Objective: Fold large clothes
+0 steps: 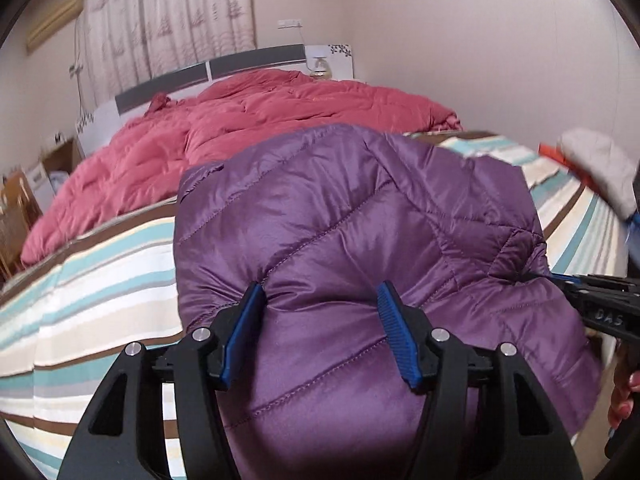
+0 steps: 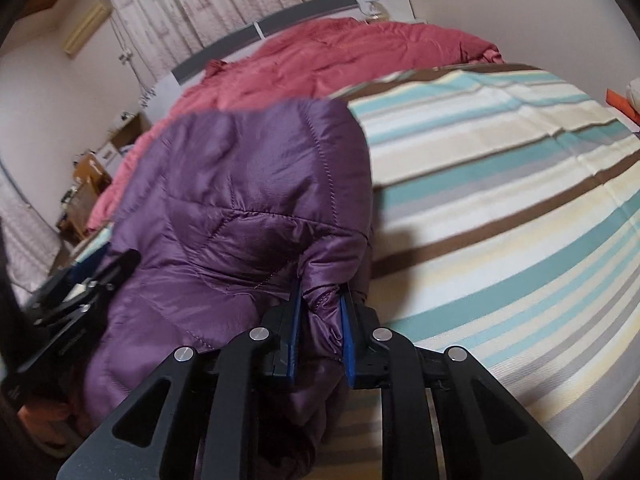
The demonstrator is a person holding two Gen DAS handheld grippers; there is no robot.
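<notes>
A purple quilted down jacket (image 1: 340,208) (image 2: 240,184) lies bunched near the front edge of a striped bed sheet (image 1: 100,280) (image 2: 500,200). My left gripper (image 1: 320,296) straddles a thick puffed roll of the jacket, and both blue pads dent the fabric. My right gripper (image 2: 320,296) is shut on a narrow gathered fold at the jacket's right edge. In the left wrist view the right gripper (image 1: 560,278) bites the jacket's right side. The left gripper (image 2: 112,268) shows at the jacket's left side in the right wrist view. The jacket's underside is hidden.
A rumpled pink duvet (image 1: 240,120) (image 2: 340,52) covers the far half of the bed, below a grey-and-white headboard (image 1: 248,66). A white and orange bundle (image 1: 596,168) sits at the bed's right edge. Boxes and wooden furniture (image 1: 40,176) stand on the left. A hand (image 1: 624,396) shows lower right.
</notes>
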